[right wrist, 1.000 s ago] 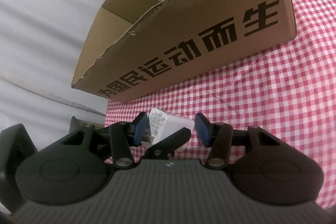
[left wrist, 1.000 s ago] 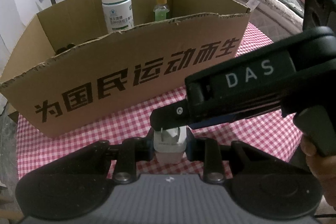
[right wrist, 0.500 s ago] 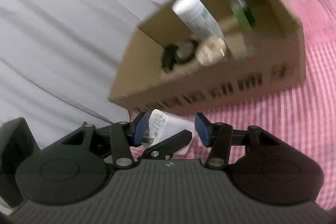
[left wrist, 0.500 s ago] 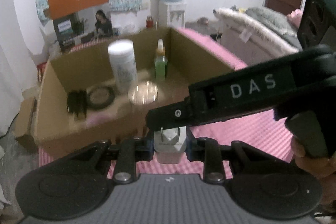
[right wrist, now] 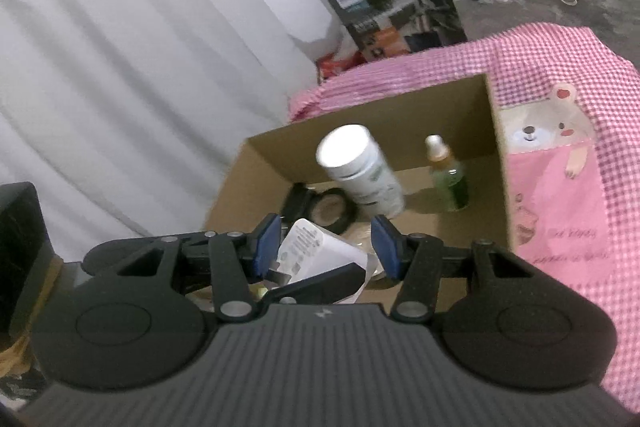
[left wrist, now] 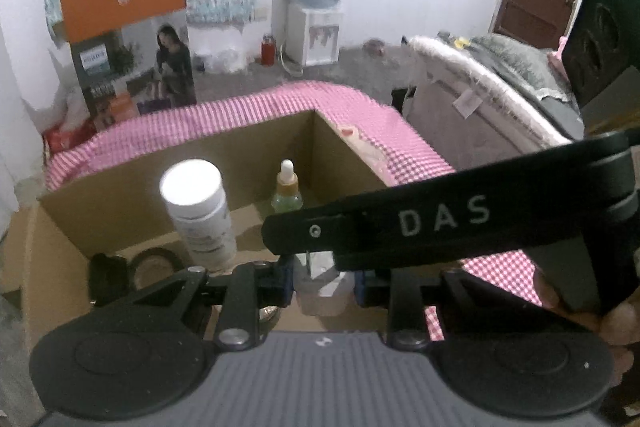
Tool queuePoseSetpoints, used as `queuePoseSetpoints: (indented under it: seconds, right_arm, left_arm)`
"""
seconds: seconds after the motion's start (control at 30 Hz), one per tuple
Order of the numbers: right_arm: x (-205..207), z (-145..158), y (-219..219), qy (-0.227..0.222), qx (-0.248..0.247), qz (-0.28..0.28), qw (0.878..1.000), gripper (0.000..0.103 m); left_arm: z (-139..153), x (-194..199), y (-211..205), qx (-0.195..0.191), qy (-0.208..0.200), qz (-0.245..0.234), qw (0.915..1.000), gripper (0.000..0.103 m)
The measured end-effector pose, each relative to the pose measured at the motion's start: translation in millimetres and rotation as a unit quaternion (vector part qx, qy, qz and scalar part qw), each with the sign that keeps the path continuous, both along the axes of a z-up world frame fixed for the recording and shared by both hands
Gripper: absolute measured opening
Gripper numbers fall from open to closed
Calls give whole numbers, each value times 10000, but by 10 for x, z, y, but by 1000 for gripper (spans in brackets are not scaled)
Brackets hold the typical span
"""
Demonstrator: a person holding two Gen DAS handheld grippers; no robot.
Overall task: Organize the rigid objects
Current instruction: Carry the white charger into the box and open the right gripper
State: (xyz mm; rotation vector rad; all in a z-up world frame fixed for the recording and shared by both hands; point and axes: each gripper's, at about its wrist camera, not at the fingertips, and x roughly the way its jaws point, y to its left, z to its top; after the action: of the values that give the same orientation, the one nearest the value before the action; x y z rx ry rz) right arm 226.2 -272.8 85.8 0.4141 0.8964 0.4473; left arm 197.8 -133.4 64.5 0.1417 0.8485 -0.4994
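A white plug charger hangs above the near part of an open cardboard box. My left gripper is shut on its sides. My right gripper is shut on the same charger from another side, its left blue pad against the prongs. One finger of the right gripper, marked DAS, crosses the left wrist view just above the charger. A black finger of the left gripper crosses under the charger in the right wrist view.
In the box stand a white-capped bottle and a green dropper bottle. A black round compact and a small black item lie on its floor. The box rests on a pink checked cloth.
Both grippers rose together with the charger and moved forward past the box's front wall. The views now look down into the box instead of at its printed side.
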Motion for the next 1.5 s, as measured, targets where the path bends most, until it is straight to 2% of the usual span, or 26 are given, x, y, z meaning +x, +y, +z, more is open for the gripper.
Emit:
queuePoseSetpoints:
  seconds: [0.13,0.3,0.5,0.73,0.83,0.87,0.9,1.0,1.03,1.13,1.2,1.37,1.5]
  right_arm:
    - [185,-161,-88,114,-230,20,9997,50]
    - [317,-213,-155,-73,-424,-74,9990,50]
    - [406,-284,-338,-141,-376,-239,9989,51]
    - [375,-314,-407,-208,-199,-264,9992,52]
    - [320,-279,-412,-291,-143,-289,9991,55]
    - [298,-261,-411,-326,-136,-303,9989,57]
    - [267,-238,-411,-379,-127,-312,9987,58]
    - [148,-153,-392,-565,-104,-370,9977,64]
    - [98,-119,-390,-631,-91,-409,9971,68]
    - [-64,-36,-370,-830,-21,-561,9950,80]
    - [-182,12,-356,-946,53,-655,9933,84]
    - [-459,128,-289,-1166,313,-924,9884,98]
    - [-676,213,-167,-1370,342,-1128,9835,102]
  left_arm:
    - [-184,182,-98,47,235,-16,9997,28]
    - [-370,342,-196,132,473,-48,9988,28]
    - [-518,483,-290,240,610,-18,9978,28]
    - [-550,551,-323,291,661,56,9974,30]
    - [-529,516,-294,249,604,123,9978,40]
    - [-508,495,-297,244,547,140,9981,49]
    - [-478,457,-282,248,454,156,9985,57]
    - [-335,291,-215,284,87,185,9994,67]
    - [-281,227,-181,275,-18,181,9995,69]
    - [-105,48,-69,95,-263,201,9994,87]
    - [24,-60,19,-8,-399,272,9988,100]
    - [320,-314,267,-76,-738,663,9950,103]
    - [454,-419,436,146,-926,1120,9893,103]
